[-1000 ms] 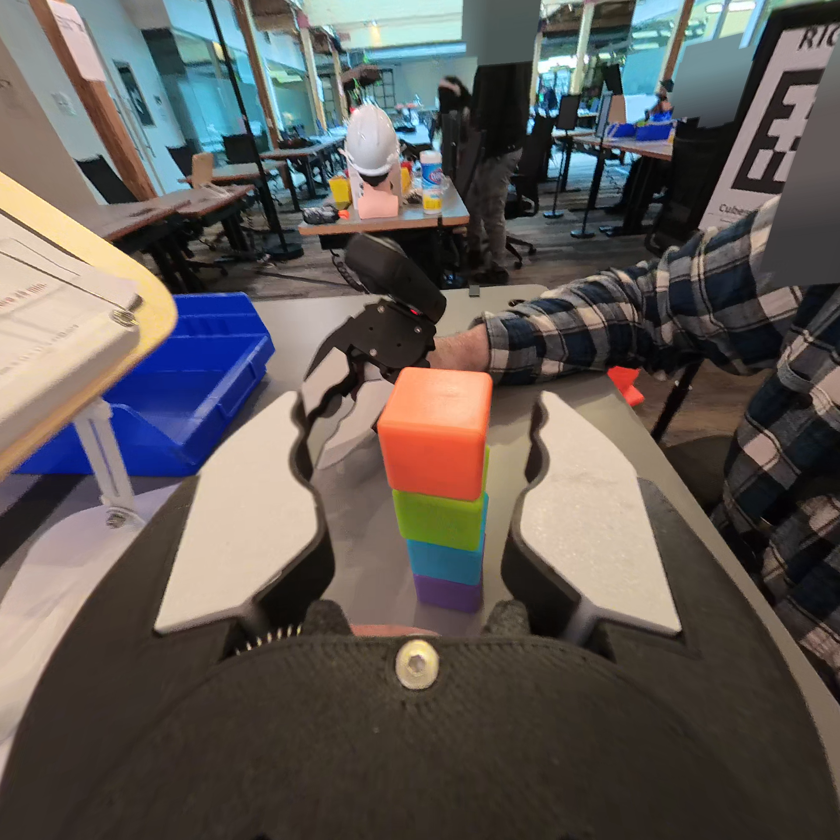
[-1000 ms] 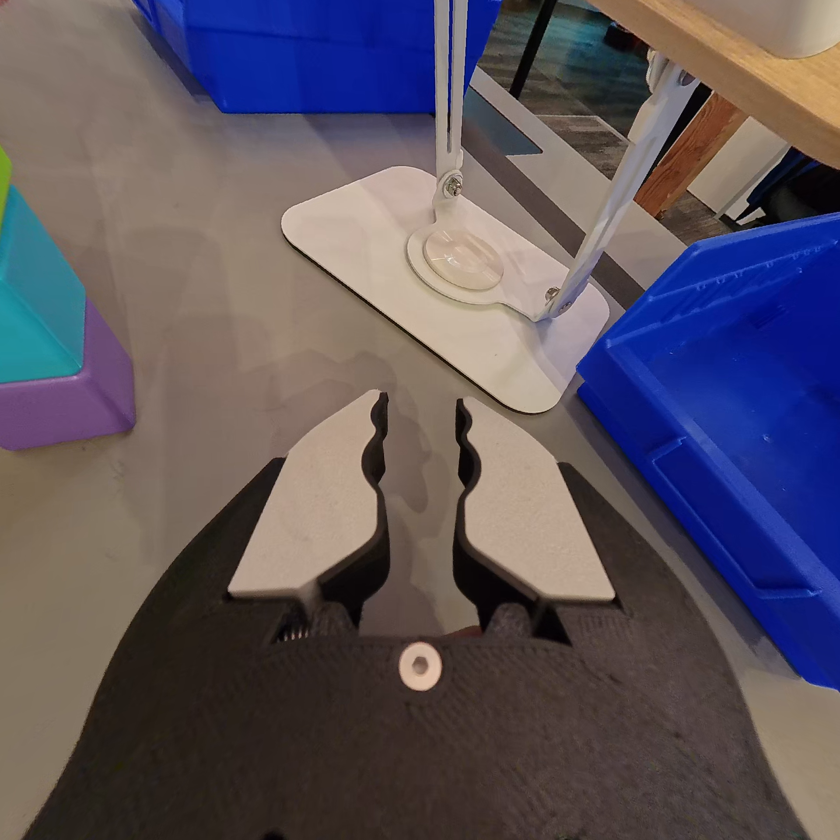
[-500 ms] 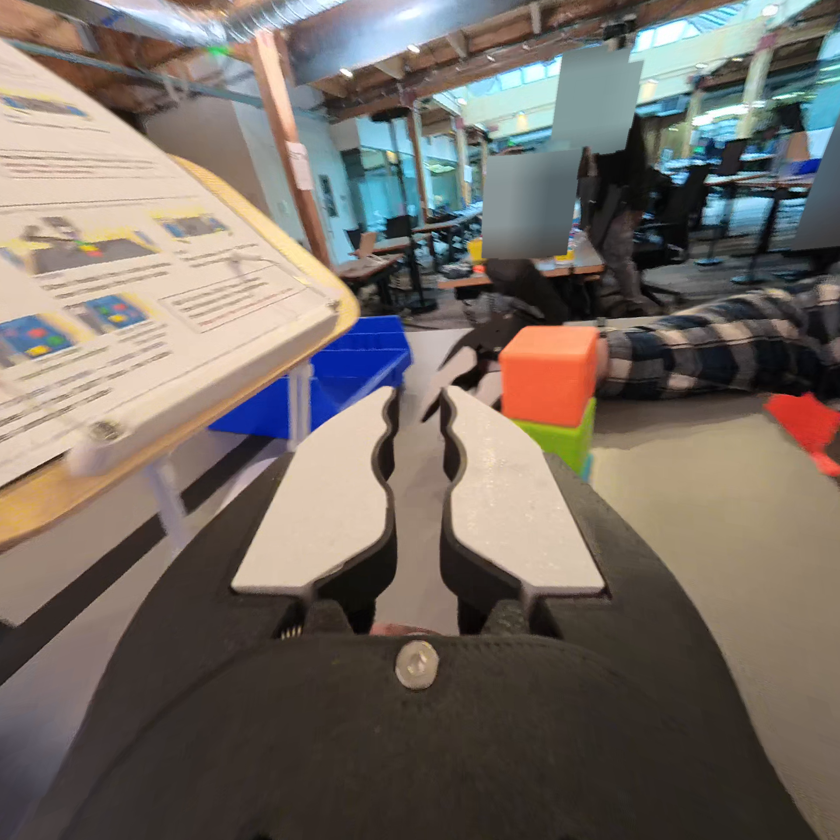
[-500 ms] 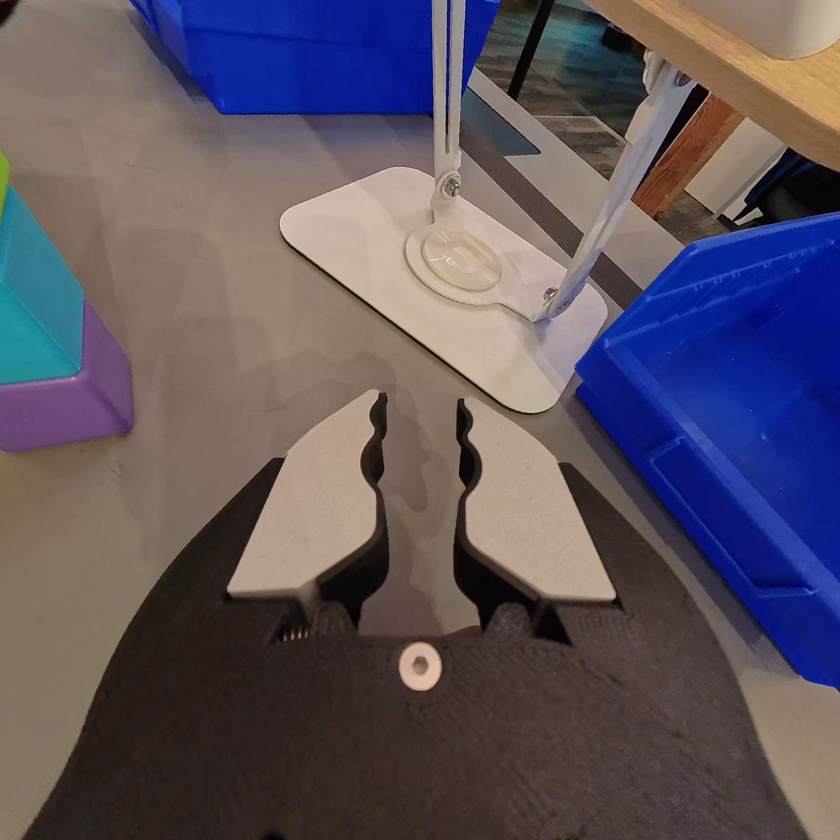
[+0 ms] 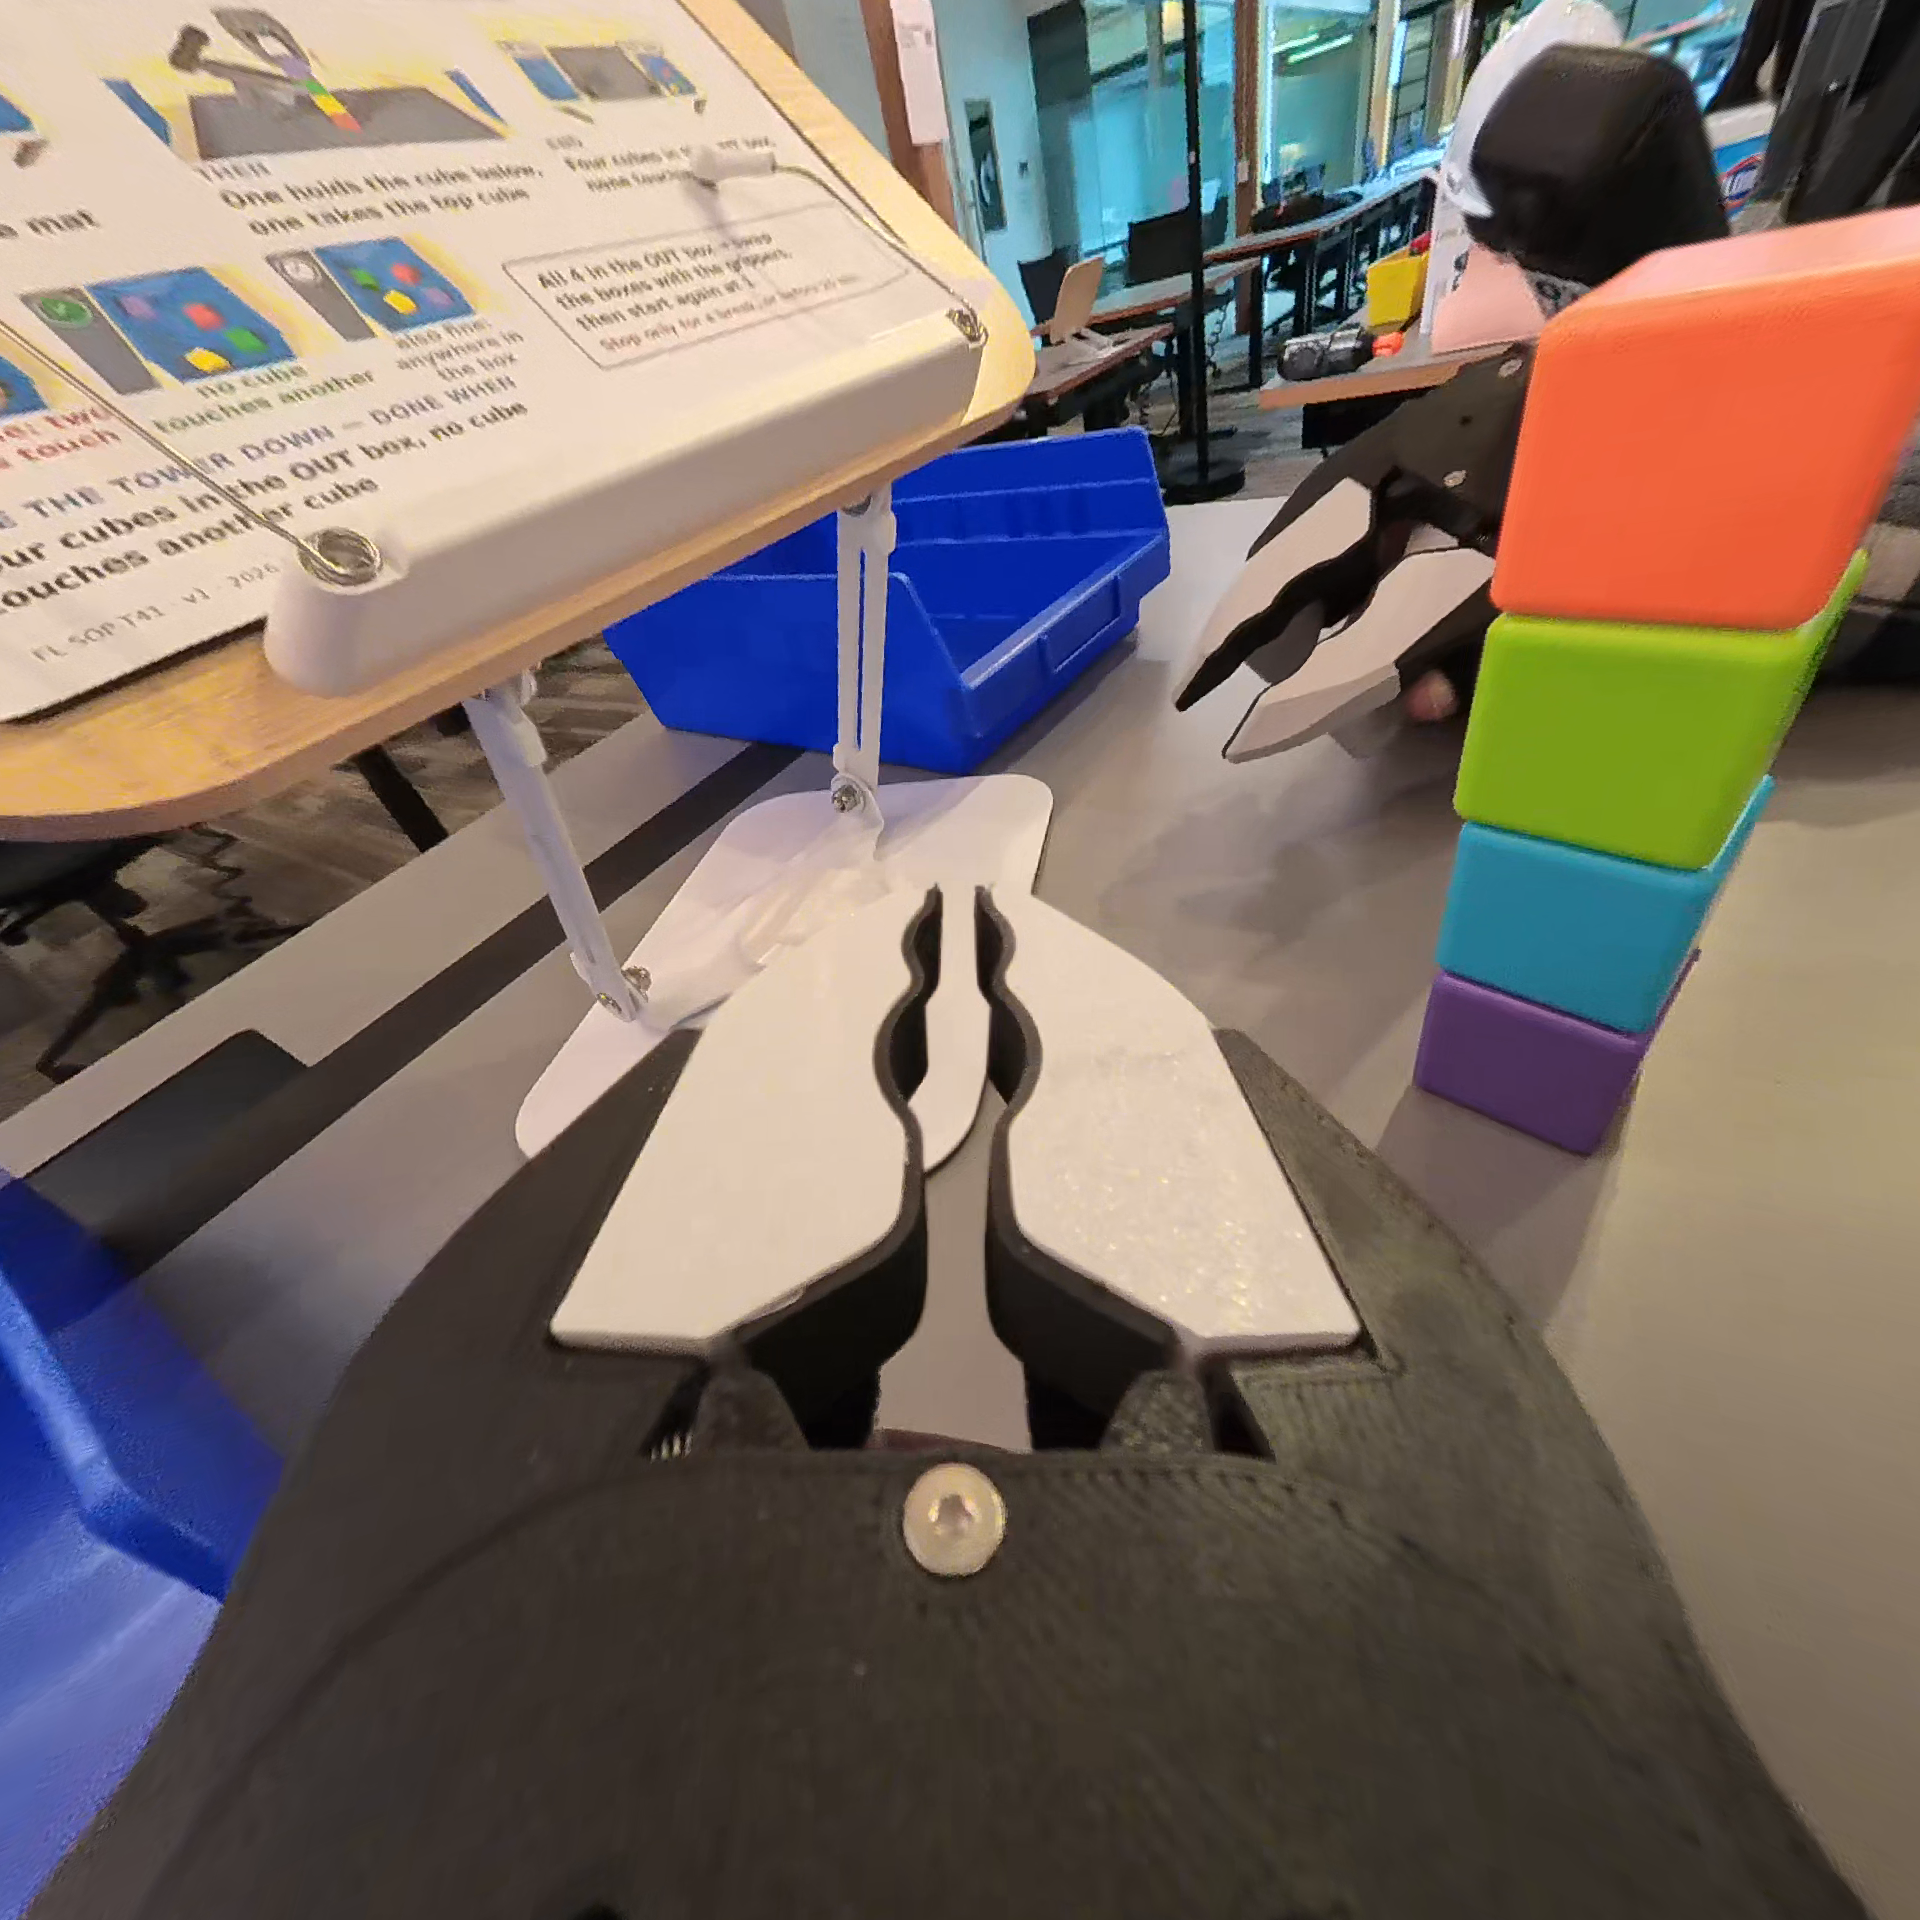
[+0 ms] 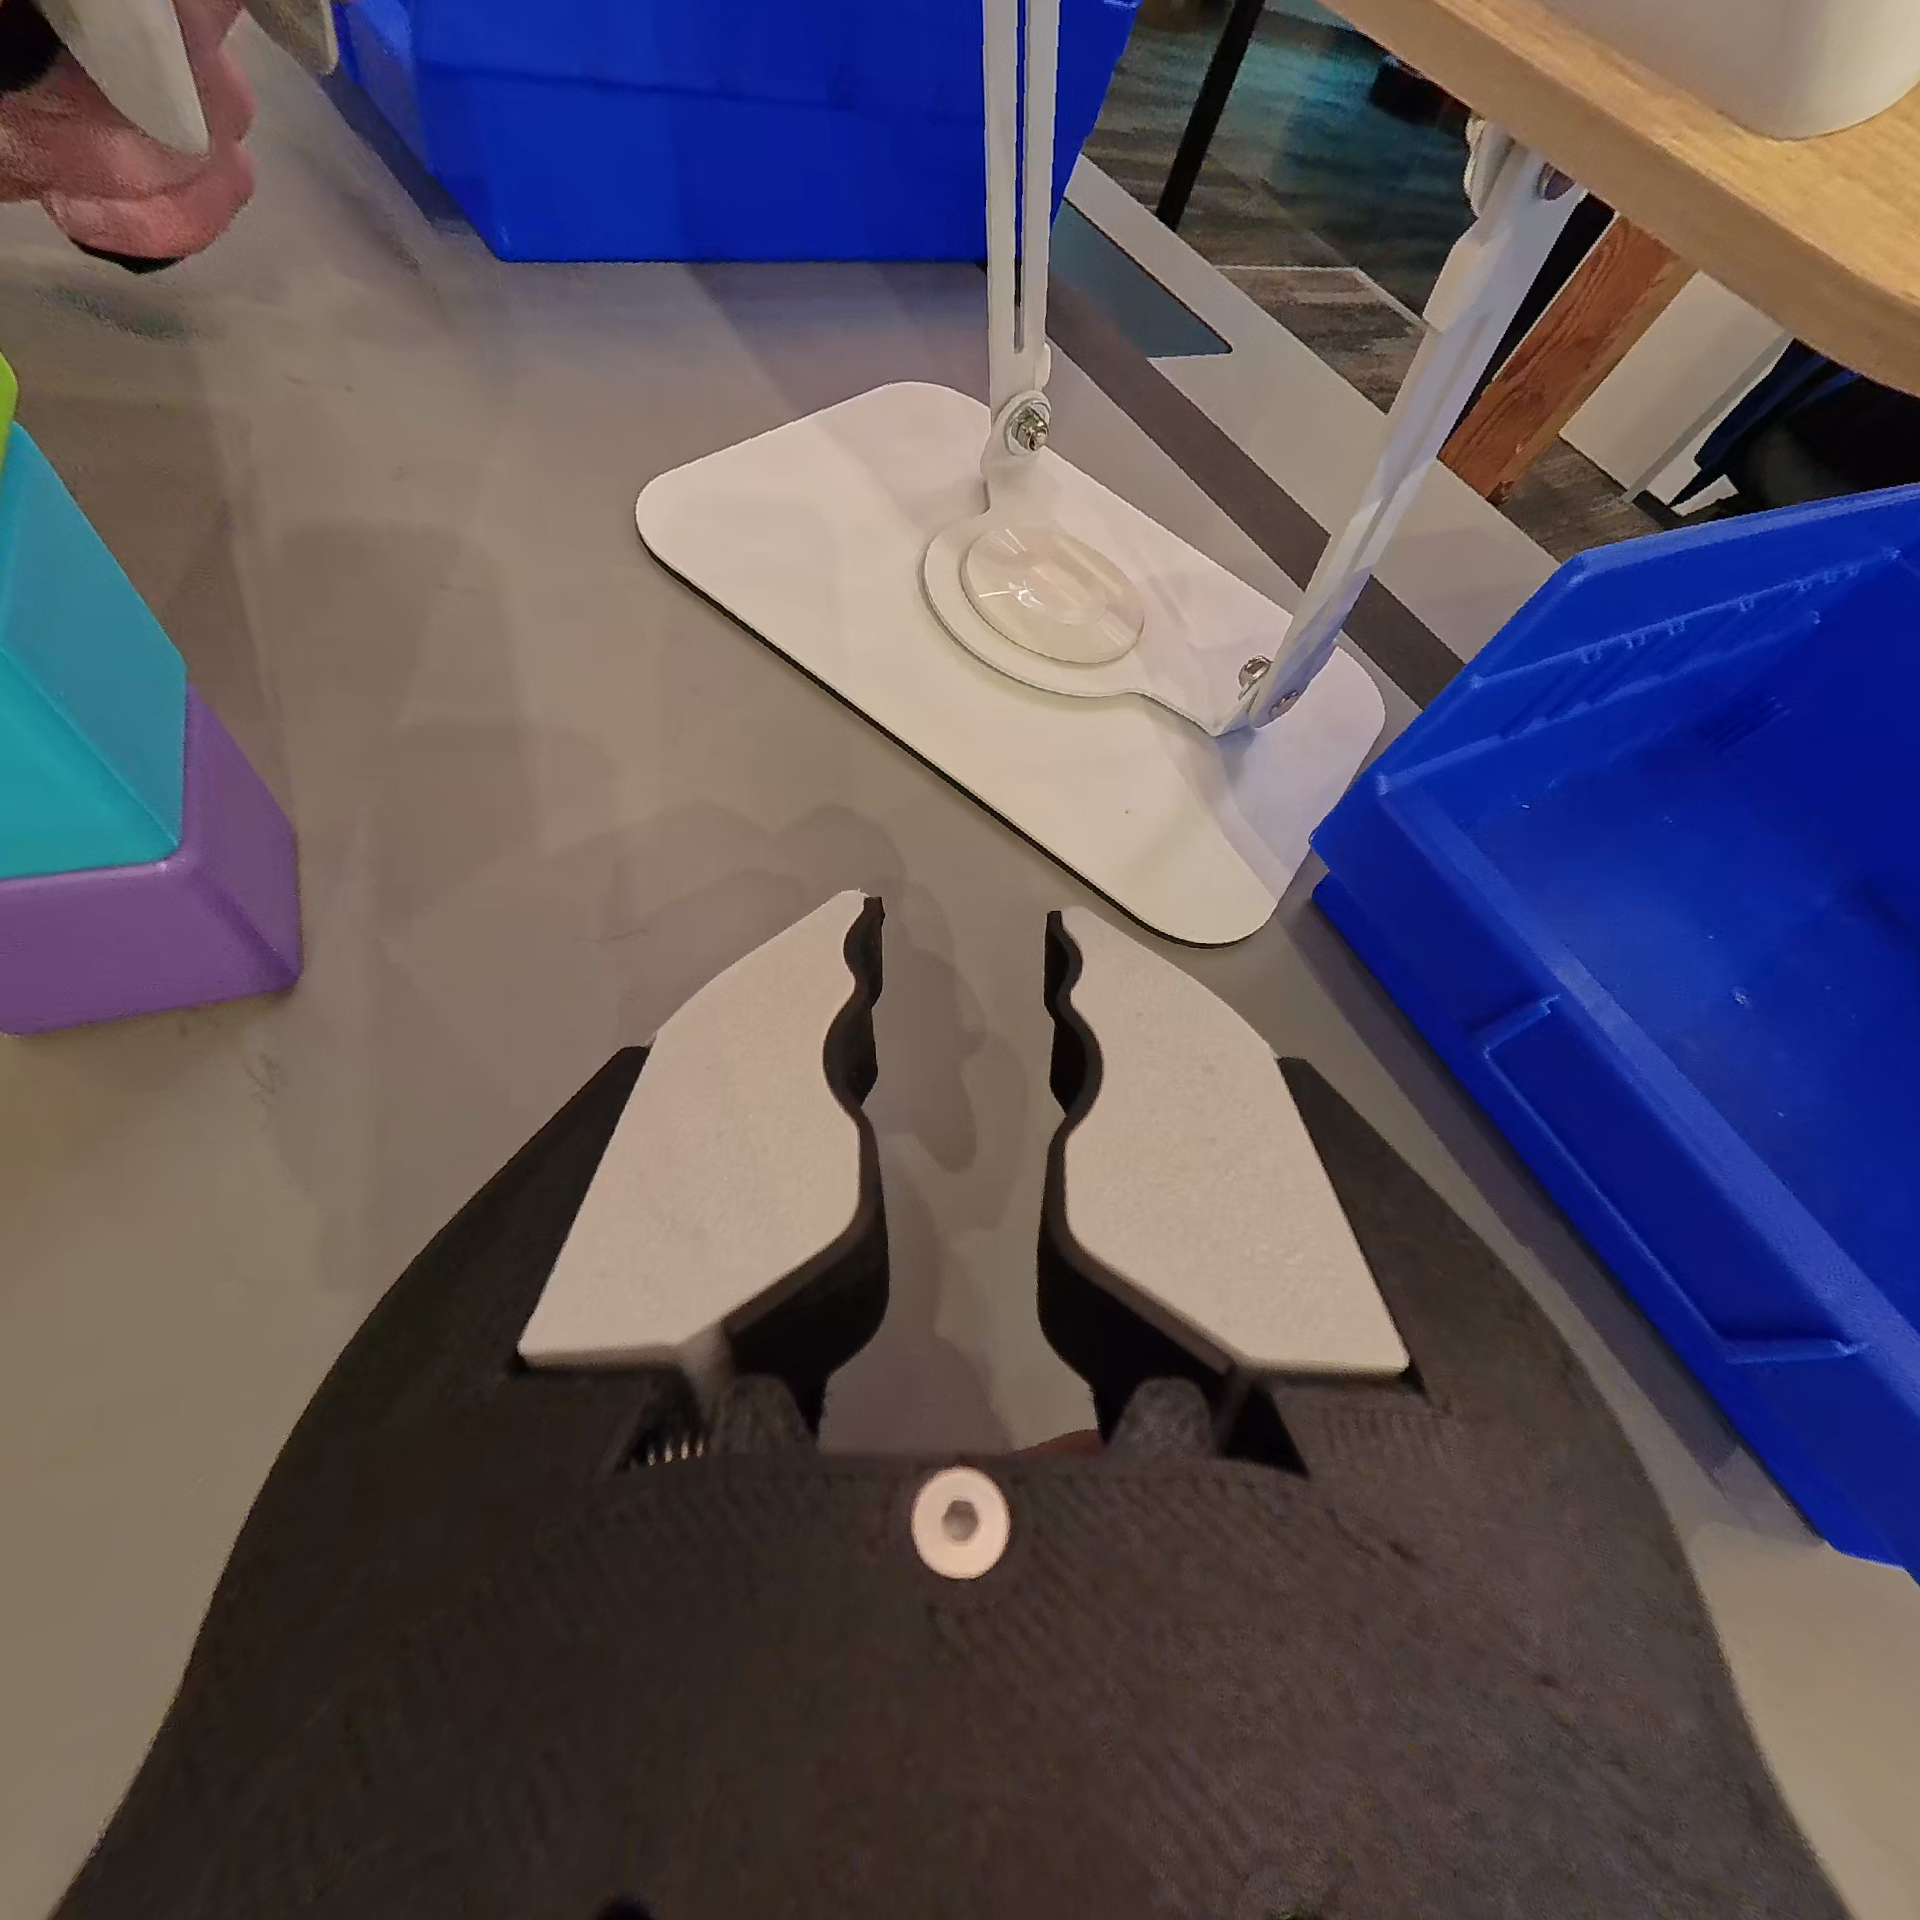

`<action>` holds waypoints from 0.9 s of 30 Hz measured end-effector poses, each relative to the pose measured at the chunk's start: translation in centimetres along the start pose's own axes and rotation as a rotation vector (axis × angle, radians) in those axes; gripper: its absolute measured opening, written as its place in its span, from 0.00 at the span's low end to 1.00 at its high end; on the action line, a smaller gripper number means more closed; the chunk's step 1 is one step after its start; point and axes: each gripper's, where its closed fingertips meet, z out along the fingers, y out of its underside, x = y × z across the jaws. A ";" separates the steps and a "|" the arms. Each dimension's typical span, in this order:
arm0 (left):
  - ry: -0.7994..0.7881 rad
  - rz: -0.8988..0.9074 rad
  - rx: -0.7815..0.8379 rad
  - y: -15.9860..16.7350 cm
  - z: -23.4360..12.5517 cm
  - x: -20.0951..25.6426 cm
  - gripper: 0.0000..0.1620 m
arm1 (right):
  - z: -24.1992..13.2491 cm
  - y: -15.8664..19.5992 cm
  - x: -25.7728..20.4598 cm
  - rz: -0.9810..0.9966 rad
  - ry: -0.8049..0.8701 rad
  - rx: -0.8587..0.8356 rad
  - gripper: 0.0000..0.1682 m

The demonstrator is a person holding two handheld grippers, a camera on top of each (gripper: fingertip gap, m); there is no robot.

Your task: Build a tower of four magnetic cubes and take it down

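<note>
A tower of four cubes stands on the grey table at the right of the left wrist view: orange cube (image 5: pixel 1683 436) on top, then green cube (image 5: pixel 1621 727), cyan cube (image 5: pixel 1569 925) and purple cube (image 5: pixel 1527 1060) at the bottom. My left gripper (image 5: pixel 958 896) is to the left of the tower and clear of it. Its fingers are nearly together with only a thin slit and nothing between them. My right gripper (image 6: pixel 964 909) is open and empty, low over the table. The cyan cube (image 6: pixel 73 675) and purple cube (image 6: pixel 135 914) are at its left. It also shows beyond the tower in the left wrist view (image 5: pixel 1210 727).
A white stand base (image 6: pixel 935 644) carries an instruction board (image 5: pixel 416 260) just ahead of both grippers. Blue bins sit behind it (image 5: pixel 987 603), at my right gripper's right (image 6: pixel 1662 935) and at the lower left (image 5: pixel 62 1403). A hand (image 6: pixel 104 177) shows at the top left.
My left gripper stood wide open around the tower's top, then drew away to the left and its jaws came together on air. The tower stays whole. My right gripper has not moved.
</note>
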 end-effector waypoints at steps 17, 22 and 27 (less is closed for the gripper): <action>-0.054 0.011 -0.056 1.2 0.7 -0.3 0.25 | 0.0 0.0 0.0 -0.008 0.005 0.000 0.19; -0.048 0.022 -0.063 1.3 0.9 0.0 0.19 | -0.1 0.0 0.0 -0.008 0.008 0.001 0.19; -0.050 0.013 -0.053 1.3 0.8 -0.2 0.04 | -0.1 0.0 0.0 -0.009 0.008 0.002 0.19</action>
